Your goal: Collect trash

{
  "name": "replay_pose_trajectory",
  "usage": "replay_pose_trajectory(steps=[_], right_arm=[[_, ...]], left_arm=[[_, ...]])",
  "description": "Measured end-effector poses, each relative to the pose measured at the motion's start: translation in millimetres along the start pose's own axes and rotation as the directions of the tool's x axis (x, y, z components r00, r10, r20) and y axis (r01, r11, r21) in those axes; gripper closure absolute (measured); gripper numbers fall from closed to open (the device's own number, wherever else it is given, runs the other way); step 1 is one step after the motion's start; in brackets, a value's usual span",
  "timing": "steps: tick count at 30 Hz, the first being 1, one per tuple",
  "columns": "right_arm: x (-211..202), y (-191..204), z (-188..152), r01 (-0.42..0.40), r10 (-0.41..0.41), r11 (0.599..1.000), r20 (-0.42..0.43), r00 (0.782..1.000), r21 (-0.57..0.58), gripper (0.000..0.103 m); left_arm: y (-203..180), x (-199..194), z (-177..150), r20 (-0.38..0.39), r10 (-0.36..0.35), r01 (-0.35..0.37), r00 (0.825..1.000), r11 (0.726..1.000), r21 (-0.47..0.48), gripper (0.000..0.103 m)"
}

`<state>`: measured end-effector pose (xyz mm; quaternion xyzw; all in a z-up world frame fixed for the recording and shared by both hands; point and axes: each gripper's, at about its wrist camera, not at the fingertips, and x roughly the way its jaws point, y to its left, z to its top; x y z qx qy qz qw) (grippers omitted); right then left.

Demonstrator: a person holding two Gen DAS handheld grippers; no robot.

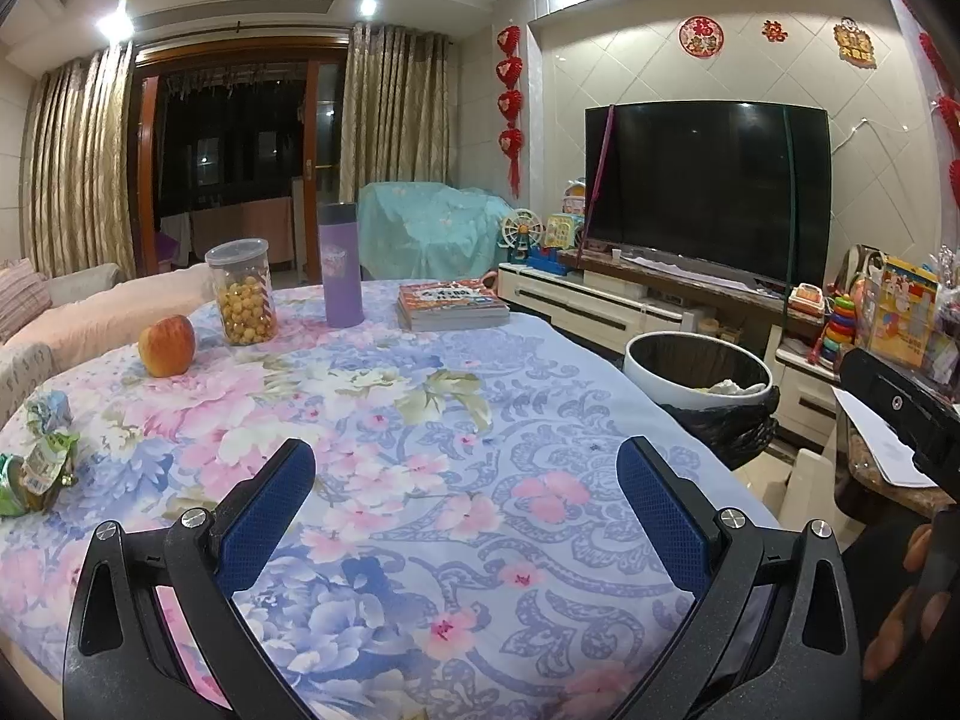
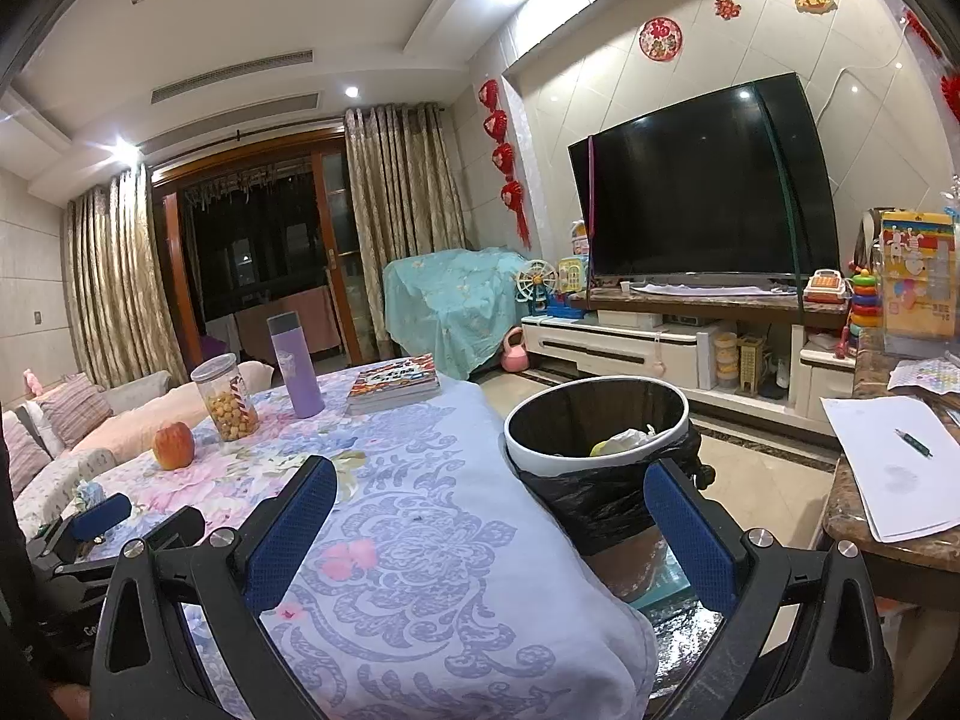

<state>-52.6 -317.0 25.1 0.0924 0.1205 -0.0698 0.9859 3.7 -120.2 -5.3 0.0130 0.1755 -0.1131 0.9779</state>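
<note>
left gripper point(image 1: 465, 480): mine, jaws spread wide, nothing between them, hanging low over the flowery tablecloth point(image 1: 480, 420). Guessing I'm lined up to swing left.

right gripper point(image 2: 489, 516): also gaping and empty, parked over the table corner right by the trash bin point(image 2: 594, 414). Makes sense, that's the drop-off side.

trash: crumpled green snack wrappers point(image 1: 36, 468) at the far left edge of the table, left of my left jaws, not touching them. Another bluish scrunched bit point(image 1: 51, 411) sits just behind.

which way it points: the green wrapper lies flat-ish, long axis running roughly toward me and away. It's so crumpled I can't call a clear front end.

bin: stands on the floor off the table's right side, black liner, some scraps already inside.

not trash, I reckon: apple point(image 1: 167, 345), snack jar point(image 1: 243, 291), purple bottle point(image 1: 341, 264), books point(image 1: 450, 305).
</note>
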Motion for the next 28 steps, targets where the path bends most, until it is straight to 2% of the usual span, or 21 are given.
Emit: replay_pose_trajectory(steps=[28], right_arm=[[17.4, -5.4, 2.9, 0.001, -0.001, 1.0, -0.052, 0.999, 0.011, 0.0]], left_arm=[[2.7, 15.6, -1.2, -0.025, -0.036, 0.036, 0.999, 0.999, -0.001, 0.0]])
